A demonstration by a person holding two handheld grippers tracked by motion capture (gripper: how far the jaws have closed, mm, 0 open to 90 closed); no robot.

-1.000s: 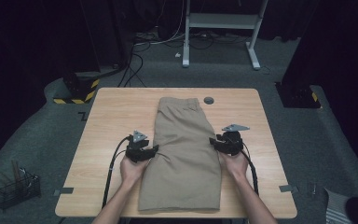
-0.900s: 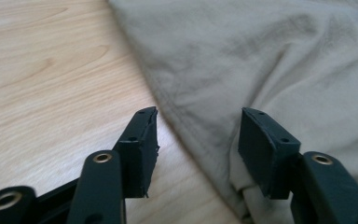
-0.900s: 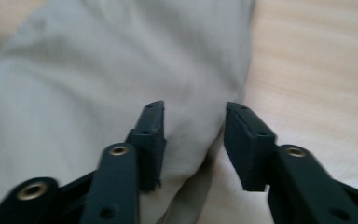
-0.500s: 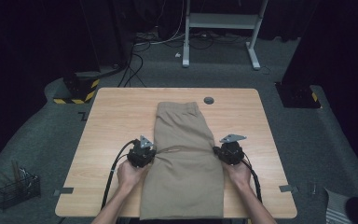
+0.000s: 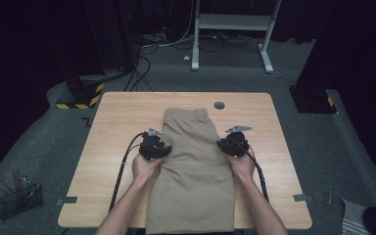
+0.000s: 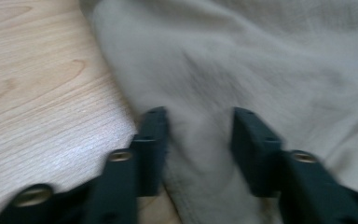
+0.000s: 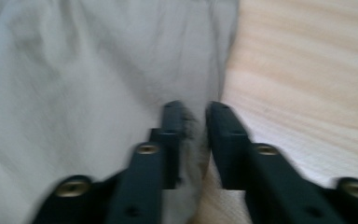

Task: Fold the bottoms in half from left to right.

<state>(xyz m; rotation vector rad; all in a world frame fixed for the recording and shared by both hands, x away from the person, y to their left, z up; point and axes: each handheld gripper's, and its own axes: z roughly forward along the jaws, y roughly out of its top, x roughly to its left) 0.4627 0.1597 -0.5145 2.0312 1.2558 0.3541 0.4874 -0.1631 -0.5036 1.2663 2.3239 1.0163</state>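
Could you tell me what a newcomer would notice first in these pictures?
Probably the khaki shorts laid flat down the middle of the wooden table, their near end hanging over its edge. A person's hands hold the left tongs and right tongs at the garment's two side edges. The right pair pinches a fold; the left pair straddles the hem, jaws apart.

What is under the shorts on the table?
The shorts lie flat on the wooden table, its bare top showing all round them; their near end overhangs the table's front edge. Whatever lies beneath the cloth is covered and cannot be seen.
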